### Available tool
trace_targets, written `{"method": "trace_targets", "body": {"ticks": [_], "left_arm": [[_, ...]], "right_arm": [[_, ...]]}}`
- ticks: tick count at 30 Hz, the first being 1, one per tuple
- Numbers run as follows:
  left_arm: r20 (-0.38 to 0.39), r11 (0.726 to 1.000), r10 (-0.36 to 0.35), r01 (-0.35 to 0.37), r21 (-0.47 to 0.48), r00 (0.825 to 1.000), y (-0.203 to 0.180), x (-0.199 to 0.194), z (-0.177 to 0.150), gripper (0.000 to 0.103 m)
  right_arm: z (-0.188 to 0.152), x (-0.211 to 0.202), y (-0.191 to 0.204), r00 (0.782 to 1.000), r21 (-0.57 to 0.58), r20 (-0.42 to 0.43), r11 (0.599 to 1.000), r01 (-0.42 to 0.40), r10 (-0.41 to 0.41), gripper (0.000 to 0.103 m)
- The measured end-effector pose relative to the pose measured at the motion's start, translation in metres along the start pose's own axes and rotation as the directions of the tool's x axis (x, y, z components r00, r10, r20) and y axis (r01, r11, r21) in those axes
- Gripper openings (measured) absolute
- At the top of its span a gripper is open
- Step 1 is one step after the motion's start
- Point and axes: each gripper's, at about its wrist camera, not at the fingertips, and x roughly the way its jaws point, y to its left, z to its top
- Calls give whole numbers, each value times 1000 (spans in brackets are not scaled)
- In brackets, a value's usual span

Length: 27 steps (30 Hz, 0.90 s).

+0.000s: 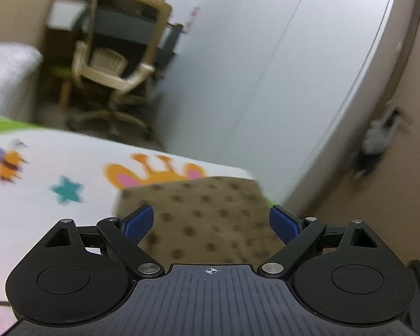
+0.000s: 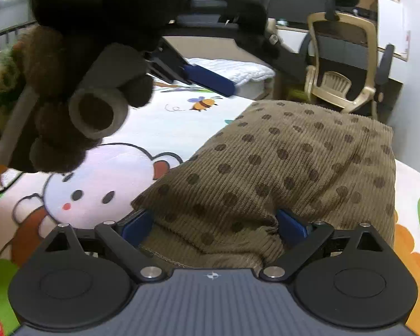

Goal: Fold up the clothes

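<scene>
Brown dotted corduroy garment [image 2: 288,168] lies on cartoon-print play mat [image 2: 103,184], stretching toward 12 o'clock from right gripper [image 2: 214,228]; its jaws spread, near hem bunched between. Left gripper [image 1: 211,224] spread, empty, above cloth, farther off.

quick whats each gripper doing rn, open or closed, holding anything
Left gripper: open, holding nothing, above the brown dotted garment.
Right gripper: open, its fingers either side of a bunched edge of the garment, not clamped.
</scene>
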Motion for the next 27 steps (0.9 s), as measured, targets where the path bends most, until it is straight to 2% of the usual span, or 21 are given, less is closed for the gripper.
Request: {"method": "trace_targets", "body": {"ticks": [2, 5, 7, 9, 13, 17, 19, 23, 26, 27], "left_arm": [[-21, 1000, 1, -2, -28, 1000, 6, 9, -2, 94], [-57, 998, 40, -43, -44, 998, 17, 25, -9, 94], [-64, 997, 63, -66, -45, 996, 22, 31, -12, 94], [-72, 995, 82, -86, -55, 994, 27, 36, -14, 94], [-95, 992, 101, -108, -68, 990, 38, 39, -15, 95], [-117, 989, 106, -116, -88, 988, 44, 39, -20, 95], [-131, 988, 101, -115, -104, 986, 47, 40, -22, 95], [-110, 989, 100, -110, -94, 989, 43, 30, -22, 94], [-22, 995, 99, -100, -24, 995, 26, 9, -12, 93], [10, 997, 73, -73, -9, 997, 21, 1, -6, 93]], "right_arm": [[4, -21, -10, 1000, -10, 16, 1000, -5, 6, 96], [16, -53, -35, 996, -18, 59, 997, 68, -67, 99], [25, -64, -50, 986, -7, 95, 990, 140, -139, 101], [38, -61, -61, 966, 17, 122, 973, 229, -230, 101], [49, 1, -92, 942, 47, 31, 941, 334, -335, 101], [58, 64, -123, 901, 64, -67, 899, 433, -429, 102], [46, 78, -135, 895, 110, -95, 889, 445, -436, 102], [36, 47, -134, 890, 162, -62, 875, 455, -452, 102], [28, 17, -122, 894, 164, -18, 881, 445, -448, 102], [25, 7, -114, 898, 152, 1, 887, 436, -441, 102]]}}
